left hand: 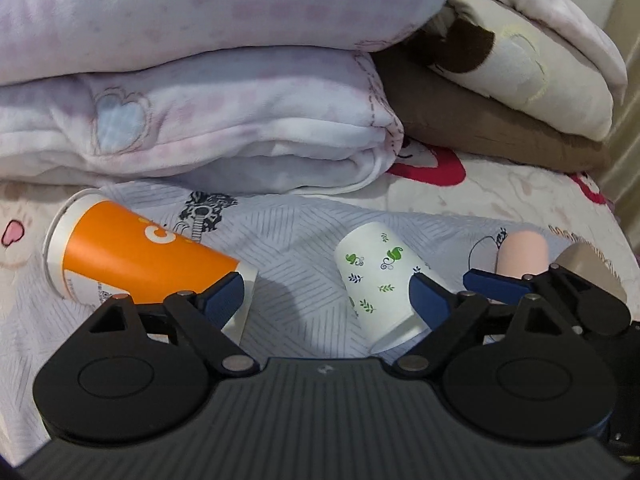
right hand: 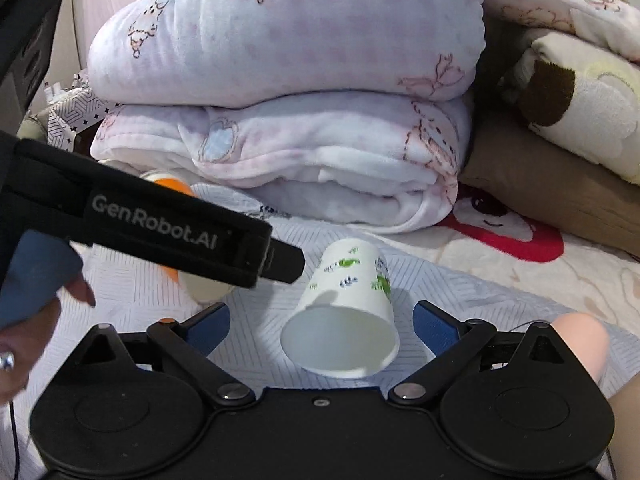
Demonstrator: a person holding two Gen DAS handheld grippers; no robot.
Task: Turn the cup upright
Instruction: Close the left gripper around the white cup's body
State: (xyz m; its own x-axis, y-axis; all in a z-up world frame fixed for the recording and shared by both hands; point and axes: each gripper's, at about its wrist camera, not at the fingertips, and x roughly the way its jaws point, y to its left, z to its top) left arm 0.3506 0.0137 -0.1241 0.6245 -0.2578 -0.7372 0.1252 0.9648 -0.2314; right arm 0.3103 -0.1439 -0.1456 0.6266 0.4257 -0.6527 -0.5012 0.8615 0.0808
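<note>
**Two cups lying on their sides, both grippers open**

Left wrist view is showing your left gripper (left hand: 326,294) with its jaws spread wide and gripping nothing. The orange cup (left hand: 136,250) is lying on its side at the left, rim pointing away to the left, its narrow base sitting just beside your left blue finger (left hand: 224,300). The white cup (left hand: 380,280) with green leaf prints is lying tilted between the fingers, closer to the right one, its mouth pointing toward the camera. Whether that finger is touching it, I cannot tell.

Your right gripper (right hand: 322,326) is also standing wide open and empty. The white cup (right hand: 348,308) is lying in front of it, between the blue fingers, open mouth facing you, apart from both pads. Your left gripper's black body (right hand: 160,228) is crossing the left of this view and hiding most of the orange cup (right hand: 172,184). Your left hand (right hand: 28,332) is showing at the left edge.

Both cups are resting on a grey patterned sheet (left hand: 304,236). A stack of folded pink blankets (right hand: 300,80) is sitting close behind them, with a brown cushion (right hand: 540,184) and a cream plush blanket (right hand: 588,108) to the right. A pale pink rounded object (left hand: 522,254) is lying near the right finger.
</note>
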